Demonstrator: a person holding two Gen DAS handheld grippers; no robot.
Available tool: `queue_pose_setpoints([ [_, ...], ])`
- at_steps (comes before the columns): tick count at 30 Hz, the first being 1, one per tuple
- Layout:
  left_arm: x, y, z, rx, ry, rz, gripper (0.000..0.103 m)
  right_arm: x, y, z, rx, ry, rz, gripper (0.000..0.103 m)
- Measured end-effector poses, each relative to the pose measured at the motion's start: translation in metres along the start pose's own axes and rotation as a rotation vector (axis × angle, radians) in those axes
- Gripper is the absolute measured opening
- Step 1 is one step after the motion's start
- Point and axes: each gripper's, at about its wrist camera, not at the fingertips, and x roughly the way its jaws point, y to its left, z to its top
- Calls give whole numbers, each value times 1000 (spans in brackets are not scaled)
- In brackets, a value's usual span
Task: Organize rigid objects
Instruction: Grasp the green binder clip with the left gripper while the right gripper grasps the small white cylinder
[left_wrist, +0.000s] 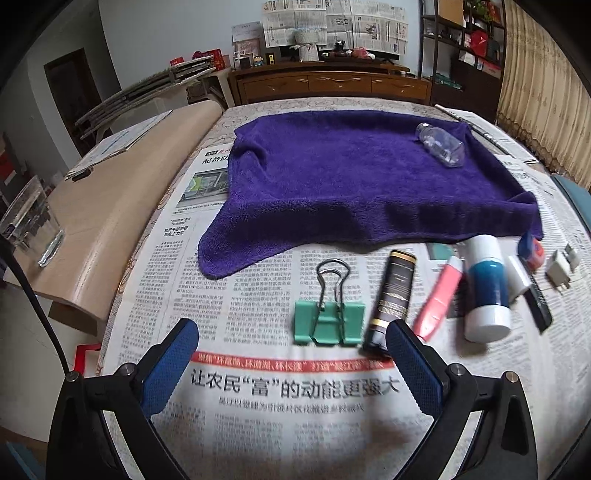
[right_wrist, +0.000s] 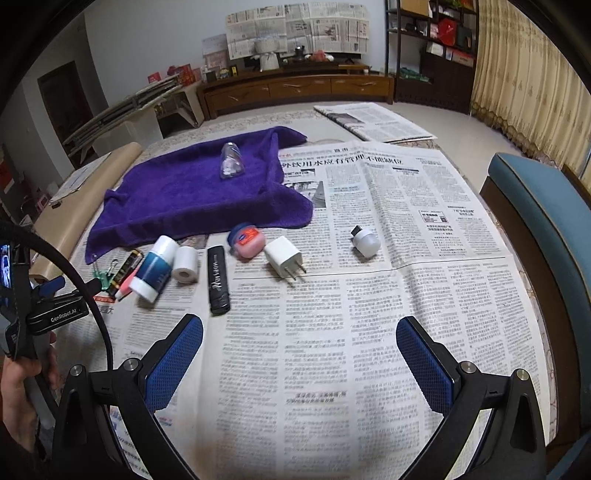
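Note:
A purple towel (left_wrist: 354, 177) (right_wrist: 192, 195) lies on the newspaper-covered table, with a clear plastic bottle (left_wrist: 441, 144) (right_wrist: 231, 161) lying on it. Along its near edge is a row of small items: a green binder clip (left_wrist: 328, 321), a dark tube (left_wrist: 393, 299), a pink tube (left_wrist: 439, 295), a blue-and-white bottle (left_wrist: 485, 291) (right_wrist: 157, 267), a white roll (right_wrist: 185, 264), a black stick (right_wrist: 218, 280), a pink jar (right_wrist: 246, 240), a white plug (right_wrist: 283, 257) and a small white lamp (right_wrist: 366, 239). My left gripper (left_wrist: 291, 339) is open just before the clip. My right gripper (right_wrist: 300, 334) is open over bare newspaper.
A glass (left_wrist: 31, 225) stands on a beige board (left_wrist: 110, 206) at the left. A blue chair (right_wrist: 535, 221) borders the table's right side. A hand (right_wrist: 18, 391) holds the left gripper's body at the left edge of the right wrist view. Another folded newspaper (right_wrist: 373, 122) lies at the far end.

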Motion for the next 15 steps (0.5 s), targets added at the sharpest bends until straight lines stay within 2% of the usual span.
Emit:
queue_pose_setpoints([
  [4, 15, 5, 5, -14, 1, -25, 101, 14, -9, 11, 0, 7, 17, 103],
  [9, 26, 6, 8, 22, 5, -12, 96, 24, -13, 14, 5, -16, 34, 103],
  [13, 23, 5, 2, 33, -16, -51, 83, 29, -12, 12, 2, -15, 59, 103],
  [15, 21, 4, 0, 31, -20, -78, 71, 31, -10, 12, -14, -19, 50, 103],
])
